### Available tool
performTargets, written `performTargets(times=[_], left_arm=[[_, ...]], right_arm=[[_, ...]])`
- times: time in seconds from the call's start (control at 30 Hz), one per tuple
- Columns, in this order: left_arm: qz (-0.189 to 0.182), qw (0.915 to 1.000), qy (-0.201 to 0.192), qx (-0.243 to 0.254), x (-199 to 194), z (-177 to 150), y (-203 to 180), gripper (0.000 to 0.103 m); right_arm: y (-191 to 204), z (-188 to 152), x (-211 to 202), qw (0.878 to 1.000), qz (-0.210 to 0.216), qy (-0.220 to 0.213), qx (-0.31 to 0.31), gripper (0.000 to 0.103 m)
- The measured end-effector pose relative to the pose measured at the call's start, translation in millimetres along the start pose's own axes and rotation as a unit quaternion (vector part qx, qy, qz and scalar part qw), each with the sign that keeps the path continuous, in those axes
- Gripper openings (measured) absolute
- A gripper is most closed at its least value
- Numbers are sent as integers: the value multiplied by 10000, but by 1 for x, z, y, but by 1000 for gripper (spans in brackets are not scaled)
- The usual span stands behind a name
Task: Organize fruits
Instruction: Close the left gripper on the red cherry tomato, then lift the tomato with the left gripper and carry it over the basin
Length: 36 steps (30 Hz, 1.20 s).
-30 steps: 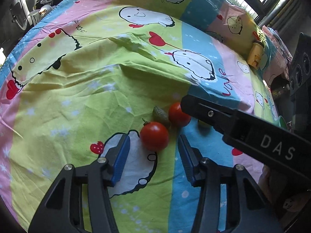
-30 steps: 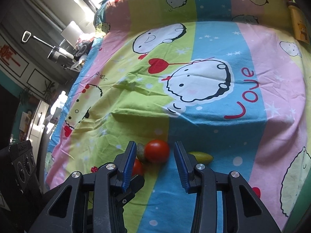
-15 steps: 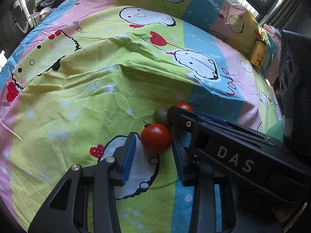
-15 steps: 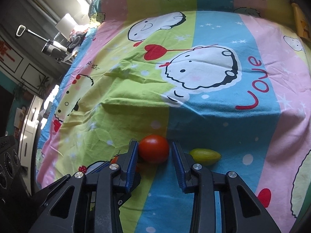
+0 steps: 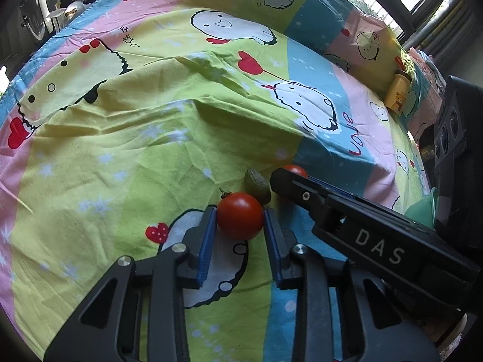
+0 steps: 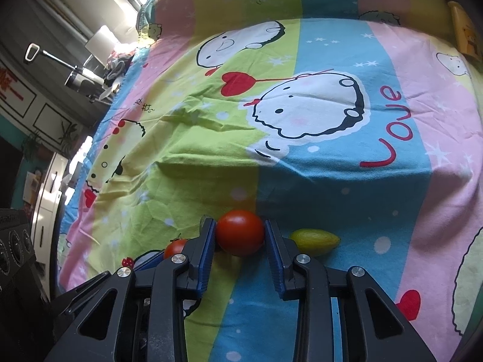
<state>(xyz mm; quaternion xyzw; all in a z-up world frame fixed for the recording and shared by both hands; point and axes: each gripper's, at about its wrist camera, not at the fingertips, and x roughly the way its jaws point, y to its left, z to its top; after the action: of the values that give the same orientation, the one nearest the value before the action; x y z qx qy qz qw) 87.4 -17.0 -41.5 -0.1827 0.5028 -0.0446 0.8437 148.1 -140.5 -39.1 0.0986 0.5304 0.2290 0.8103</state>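
Observation:
Two red tomatoes lie on a cartoon-print sheet. The stemmed tomato sits between the blue pads of my left gripper, whose jaws are closing and touch it on both sides. The jaws of my right gripper are closing too, pads against the sides of the other tomato. In the left wrist view the right gripper's body crosses from the right and hides most of that tomato. A small dark green fruit lies between the two tomatoes. A yellow-green oval fruit rests just right of the right gripper.
A mint-green bowl peeks out behind the right gripper at the bed's right edge. A yellow bottle stands at the far right of the bed. A black box with round holes is on the right.
Both grippers' jaws have narrowed from clearly apart to touching their tomatoes. The right gripper has slid further forward around its tomato, covering more of it in the left wrist view.

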Motion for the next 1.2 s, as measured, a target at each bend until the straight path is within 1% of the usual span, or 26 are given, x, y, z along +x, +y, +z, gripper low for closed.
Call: performTargets(times=[0.27, 0.43, 0.6, 0.87, 1.03, 1.1, 1.2], left_arm=[[-123, 9996, -192, 163, -19, -3, -11, 31], [-65, 9984, -387, 416, -33, -5, -23, 31], [-118, 9972, -451, 591, -38, -7, -36, 31], [-123, 9937, -518, 982, -41, -14, -66, 31], [-115, 9917, -502, 1175, -39, -18, -87, 31], [-76, 9906, -542, 1252, -38, -20, -98, 31], [-167, 9888, -541, 1378, -39, -22, -113, 31]], right_arm=[[0, -3, -24, 9997, 53, -248, -4, 35], [-4, -6, -46, 9988, 76, -480, 32, 35], [-13, -11, -70, 9972, 114, -729, 149, 35], [-38, -21, -119, 9910, 102, -1249, 468, 35], [-61, -31, -149, 9852, 138, -1525, 774, 35], [-72, -34, -159, 9828, 107, -1623, 877, 35], [-85, -39, -173, 9788, -16, -1783, 1011, 35]])
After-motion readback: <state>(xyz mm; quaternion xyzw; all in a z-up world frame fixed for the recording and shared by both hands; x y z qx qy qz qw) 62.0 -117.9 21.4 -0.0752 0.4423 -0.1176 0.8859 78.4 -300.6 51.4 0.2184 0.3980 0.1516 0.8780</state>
